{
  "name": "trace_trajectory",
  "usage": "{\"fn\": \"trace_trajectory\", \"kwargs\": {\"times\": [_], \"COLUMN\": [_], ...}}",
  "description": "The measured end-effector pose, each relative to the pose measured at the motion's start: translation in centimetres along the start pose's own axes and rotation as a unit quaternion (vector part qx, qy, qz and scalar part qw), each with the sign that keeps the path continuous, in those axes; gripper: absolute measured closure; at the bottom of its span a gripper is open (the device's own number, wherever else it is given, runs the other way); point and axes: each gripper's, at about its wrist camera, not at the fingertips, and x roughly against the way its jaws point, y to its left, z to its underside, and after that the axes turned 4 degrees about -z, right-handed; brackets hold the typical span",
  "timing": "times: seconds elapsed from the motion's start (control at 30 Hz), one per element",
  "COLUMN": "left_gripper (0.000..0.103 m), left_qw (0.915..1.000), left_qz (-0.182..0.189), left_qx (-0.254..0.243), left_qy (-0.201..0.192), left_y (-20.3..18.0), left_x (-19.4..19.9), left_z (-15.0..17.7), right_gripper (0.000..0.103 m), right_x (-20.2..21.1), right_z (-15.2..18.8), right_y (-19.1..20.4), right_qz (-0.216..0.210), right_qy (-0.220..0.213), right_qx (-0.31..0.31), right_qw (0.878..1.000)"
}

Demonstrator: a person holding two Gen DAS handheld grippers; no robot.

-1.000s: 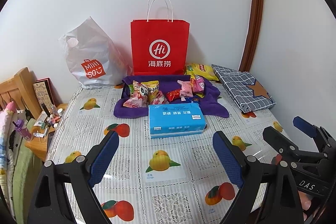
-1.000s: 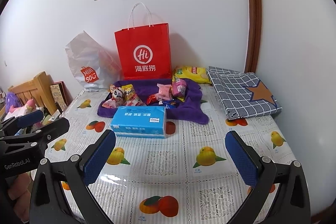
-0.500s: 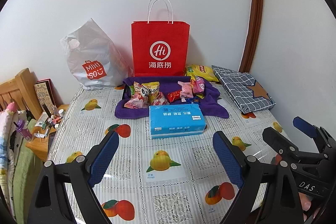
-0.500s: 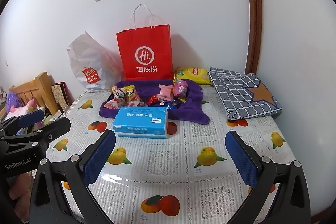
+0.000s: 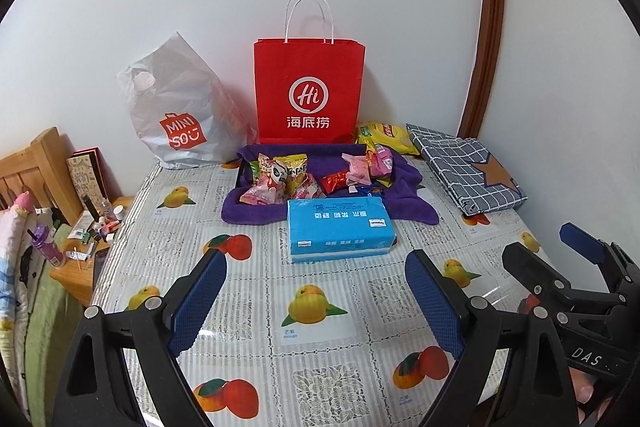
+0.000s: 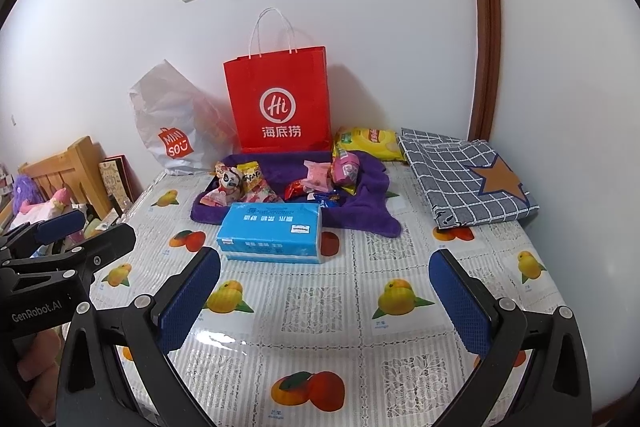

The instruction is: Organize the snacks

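Note:
Several small snack packets (image 5: 296,177) (image 6: 248,183) lie in a heap on a purple towel (image 5: 408,203) (image 6: 368,215) at the back of the table. A yellow chip bag (image 5: 386,137) (image 6: 370,141) rests behind the towel on the right. My left gripper (image 5: 314,291) hangs open over the near tablecloth, well short of the snacks, with nothing between its blue pads. My right gripper (image 6: 324,287) is open and empty too, at about the same distance. Each gripper shows at the other view's edge, the right gripper (image 5: 560,247) and the left gripper (image 6: 84,227).
A blue tissue pack (image 5: 340,229) (image 6: 272,237) lies just in front of the towel. A red paper bag (image 5: 308,91) (image 6: 280,103) and a white plastic bag (image 5: 180,111) stand against the wall. A folded checked cloth (image 5: 468,167) (image 6: 464,175) lies at the right. A cluttered wooden stand (image 5: 92,231) is left of the table.

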Motion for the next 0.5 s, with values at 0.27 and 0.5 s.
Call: {"fn": "trace_trajectory", "kwargs": {"times": [0.27,0.5], "left_gripper": [0.012,0.012], "left_qw": [1.0000,1.0000], "left_qz": [0.000,0.001], "left_qx": [-0.001,0.000], "left_qy": [0.000,0.001], "left_y": [-0.14,-0.24], "left_x": [0.01,-0.07], "left_z": [0.05,0.09], "right_gripper": [0.000,0.000], "right_x": [0.04,-0.07], "right_z": [0.09,0.07], "right_y": [-0.10,-0.23], "right_qz": [0.000,-0.001], "right_qy": [0.001,0.003], "right_qx": [-0.001,-0.002], "right_qw": [1.000,1.000]}}
